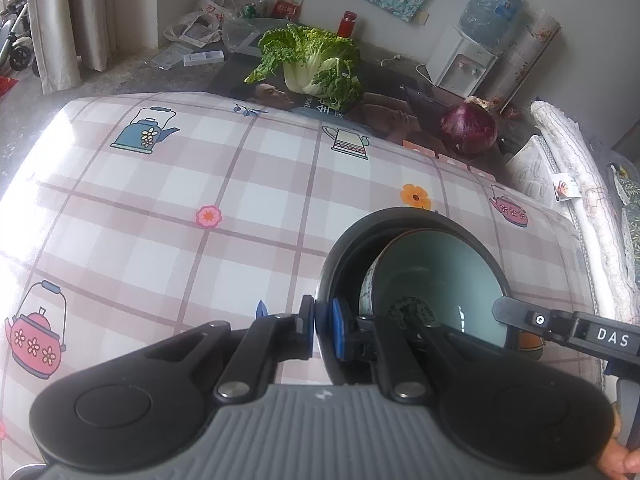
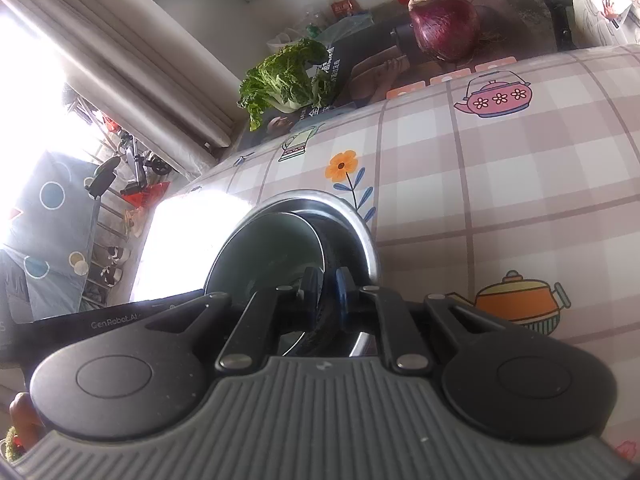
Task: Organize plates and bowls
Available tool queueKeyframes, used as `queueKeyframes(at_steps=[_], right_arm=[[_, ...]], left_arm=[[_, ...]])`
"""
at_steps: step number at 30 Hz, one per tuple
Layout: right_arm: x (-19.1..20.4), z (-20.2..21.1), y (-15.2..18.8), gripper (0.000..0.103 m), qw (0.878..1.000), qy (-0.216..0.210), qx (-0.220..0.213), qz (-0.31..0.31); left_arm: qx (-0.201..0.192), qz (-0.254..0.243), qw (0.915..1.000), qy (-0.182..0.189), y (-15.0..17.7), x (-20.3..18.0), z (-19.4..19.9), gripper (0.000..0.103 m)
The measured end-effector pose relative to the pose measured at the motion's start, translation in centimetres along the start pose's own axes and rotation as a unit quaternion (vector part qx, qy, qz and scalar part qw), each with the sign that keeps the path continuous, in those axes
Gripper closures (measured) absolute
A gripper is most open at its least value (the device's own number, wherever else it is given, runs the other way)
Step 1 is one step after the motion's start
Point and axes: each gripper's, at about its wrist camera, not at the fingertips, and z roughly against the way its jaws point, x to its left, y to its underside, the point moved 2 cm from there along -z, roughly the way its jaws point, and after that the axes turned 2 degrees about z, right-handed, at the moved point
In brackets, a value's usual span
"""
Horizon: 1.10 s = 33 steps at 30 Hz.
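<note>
Left wrist view alone shows the water dispenser; right wrist view alone shows the bright window side with a curtain. Checked teapot-print tablecloth covers the table; cabbage and red onion lie beyond its far edge. Left gripper is clamped narrow on the black bowl rim. A grey-green bowl sits tilted inside it. Right gripper is pinched on a dark rim, probably the same black bowl's.
</note>
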Motion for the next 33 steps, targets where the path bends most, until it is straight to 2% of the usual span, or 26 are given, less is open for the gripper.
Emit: queueKeyframes(at_steps=[6, 10, 12, 14, 16, 17, 20, 24, 26, 30, 33], right_arm=[[-0.8, 0.8, 0.0, 0.092, 1.000, 0.001, -0.007, -0.012], [-0.7, 3.2, 0.0, 0.090, 0.999, -0.013, -0.030, -0.013], [-0.3, 5.1, 0.2, 0.084, 0.999, -0.006, -0.046, -0.005], [0.3, 7.2, 0.7, 0.074, 0.998, -0.004, -0.063, 0.005], [0.9, 9.4, 1.6, 0.067, 0.997, -0.004, -0.079, 0.014], [1.2, 10.6, 2.2, 0.059, 0.996, -0.002, -0.085, 0.020], [2.2, 13.8, 4.3, 0.053, 0.994, 0.012, -0.105, 0.038], [3.6, 17.1, 7.8, 0.050, 0.989, 0.040, -0.127, 0.065], [4.5, 18.2, 10.0, 0.050, 0.987, 0.048, -0.129, 0.078], [6.6, 19.4, 14.5, 0.050, 0.983, 0.057, -0.133, 0.110], [8.1, 19.5, 17.8, 0.050, 0.982, 0.053, -0.136, 0.124]], left_arm=[[0.002, 0.000, 0.9999, 0.013, 0.4, -0.4, 0.2, 0.091], [-0.020, -0.008, 0.9997, 0.012, 0.7, -0.5, 1.9, 0.078], [-0.040, -0.017, 0.9990, 0.010, 0.9, -0.5, 3.4, 0.069], [-0.065, -0.022, 0.9976, 0.009, 1.1, -0.2, 5.1, 0.057], [-0.092, -0.031, 0.9953, 0.003, 1.4, 0.3, 6.9, 0.053], [-0.106, -0.037, 0.9937, -0.004, 1.6, 0.7, 7.8, 0.050], [-0.154, -0.063, 0.9848, -0.048, 2.7, 2.4, 10.4, 0.043], [-0.209, -0.104, 0.9648, -0.122, 5.9, 5.4, 13.6, 0.034], [-0.225, -0.119, 0.9564, -0.142, 8.3, 7.0, 15.1, 0.031], [-0.257, -0.127, 0.9437, -0.165, 13.7, 10.3, 17.9, 0.018], [-0.266, -0.097, 0.9438, -0.171, 18.0, 13.2, 19.3, 0.015]])
